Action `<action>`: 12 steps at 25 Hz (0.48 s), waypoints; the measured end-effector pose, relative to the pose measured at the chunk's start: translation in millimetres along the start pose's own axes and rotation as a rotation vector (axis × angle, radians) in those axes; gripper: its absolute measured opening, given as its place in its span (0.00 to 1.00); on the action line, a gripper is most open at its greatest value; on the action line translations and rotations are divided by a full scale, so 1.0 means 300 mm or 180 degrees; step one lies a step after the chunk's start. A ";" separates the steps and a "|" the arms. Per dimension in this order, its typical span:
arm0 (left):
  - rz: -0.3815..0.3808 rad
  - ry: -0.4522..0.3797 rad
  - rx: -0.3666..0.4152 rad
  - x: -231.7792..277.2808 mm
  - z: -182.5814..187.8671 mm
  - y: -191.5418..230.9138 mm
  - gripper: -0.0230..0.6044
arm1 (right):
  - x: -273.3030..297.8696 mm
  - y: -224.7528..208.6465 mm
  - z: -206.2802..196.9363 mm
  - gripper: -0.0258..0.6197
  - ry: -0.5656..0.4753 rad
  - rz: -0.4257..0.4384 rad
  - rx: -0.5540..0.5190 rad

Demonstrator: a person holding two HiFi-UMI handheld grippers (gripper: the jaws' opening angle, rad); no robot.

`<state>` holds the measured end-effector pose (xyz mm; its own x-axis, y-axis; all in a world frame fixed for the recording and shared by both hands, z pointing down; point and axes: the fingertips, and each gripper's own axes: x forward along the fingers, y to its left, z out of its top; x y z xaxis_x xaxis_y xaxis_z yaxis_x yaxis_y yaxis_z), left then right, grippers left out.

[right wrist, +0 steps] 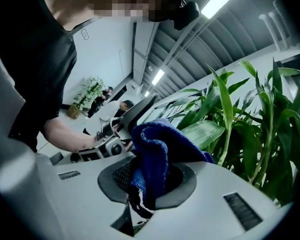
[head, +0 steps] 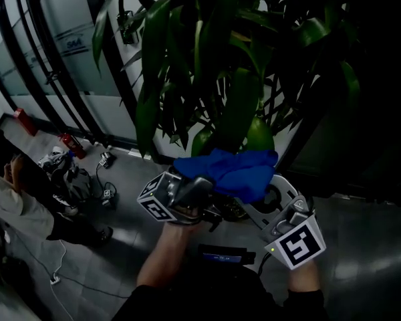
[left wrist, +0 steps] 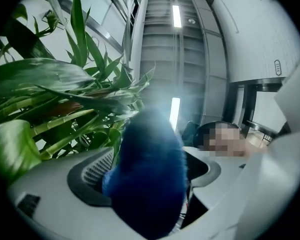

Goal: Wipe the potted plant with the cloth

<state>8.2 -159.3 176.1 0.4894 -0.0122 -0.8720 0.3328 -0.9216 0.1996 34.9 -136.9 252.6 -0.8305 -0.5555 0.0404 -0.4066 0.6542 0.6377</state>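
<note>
The blue cloth (head: pixel 230 171) hung bunched at the middle of the head view, just under the potted plant (head: pixel 235 65), with the left gripper (head: pixel 199 191) pinching one end and the right gripper (head: pixel 273 191) clamped on the other. It looked light, soft and floppy, so a pinch on a folded edge seemed enough. The leaves (right wrist: pixel 225 129) looked thin and springy; I'd guess each wanted support from beneath while being wiped. The pot lay outside every view, so its contents couldn't be told.
</note>
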 end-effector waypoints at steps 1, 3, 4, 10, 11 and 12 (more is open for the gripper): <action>0.0011 0.0001 0.0001 -0.005 0.000 0.002 0.70 | -0.015 0.011 0.003 0.16 0.0000 0.0062 0.0021; 0.0029 0.0000 -0.0002 -0.012 0.000 0.004 0.70 | -0.058 0.010 0.029 0.16 -0.0113 0.0130 0.0164; 0.0035 0.0001 -0.0003 -0.014 -0.001 0.005 0.70 | -0.084 -0.004 0.049 0.16 -0.0219 0.0118 0.0267; 0.0070 0.0037 0.0010 -0.013 -0.011 0.005 0.70 | -0.258 -0.216 0.263 0.16 -0.1204 -0.0384 0.0571; 0.0073 0.0041 0.0010 -0.012 -0.012 0.007 0.70 | -0.281 -0.266 0.293 0.16 -0.1313 -0.0571 0.0515; 0.0072 0.0044 0.0009 -0.010 -0.013 0.007 0.70 | -0.294 -0.316 0.315 0.16 -0.1374 -0.0770 0.0417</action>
<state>10.5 -159.6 180.8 0.5078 -0.0276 -0.8610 0.3193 -0.9223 0.2179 110.8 -101.4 115.8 -0.7770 -0.4546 -0.4355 -0.6280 0.6072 0.4867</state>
